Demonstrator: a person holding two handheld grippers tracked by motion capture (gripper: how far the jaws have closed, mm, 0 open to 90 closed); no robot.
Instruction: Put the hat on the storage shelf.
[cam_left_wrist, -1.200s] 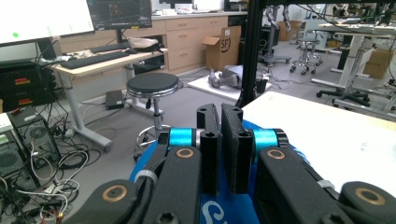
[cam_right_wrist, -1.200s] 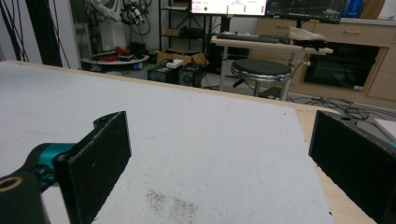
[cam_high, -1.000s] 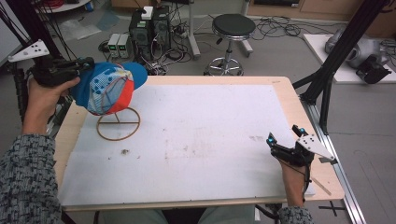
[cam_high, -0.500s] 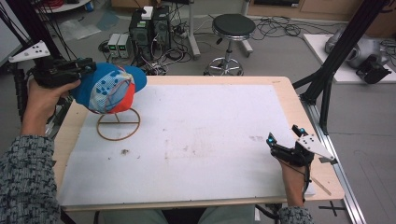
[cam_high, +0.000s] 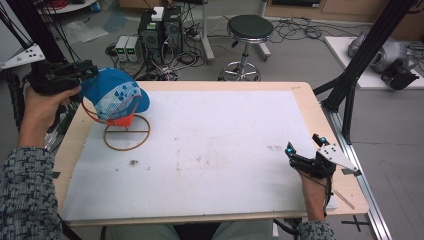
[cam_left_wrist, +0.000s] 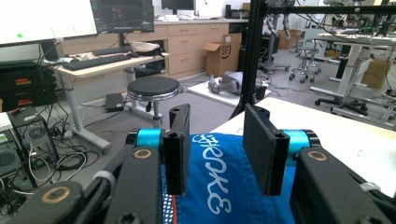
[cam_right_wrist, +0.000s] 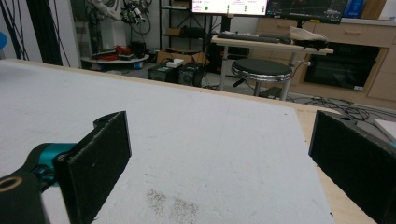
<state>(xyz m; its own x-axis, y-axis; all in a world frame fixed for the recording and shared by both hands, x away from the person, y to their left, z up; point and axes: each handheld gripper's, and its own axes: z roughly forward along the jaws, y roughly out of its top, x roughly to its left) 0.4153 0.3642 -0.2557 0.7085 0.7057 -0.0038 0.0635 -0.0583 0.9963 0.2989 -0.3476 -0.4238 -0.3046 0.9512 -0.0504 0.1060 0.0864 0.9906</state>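
on the blue cap (cam_left_wrist: 219, 186), white lettering, not legible.

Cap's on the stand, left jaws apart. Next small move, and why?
Probably back the left gripper away from the cap: its jaws have just been opening and the pads stand off the blue fabric, which sits on the wire stand.

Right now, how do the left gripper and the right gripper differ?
The left gripper is raised at the table's far left corner beside the cap on its wire stand; the right gripper sits low at the near right edge. The left jaws have just been opening, with blue cap fabric between them and a gap at each pad; the right jaws stand much wider, with nothing between them. Both have black pads and a hand holding them.
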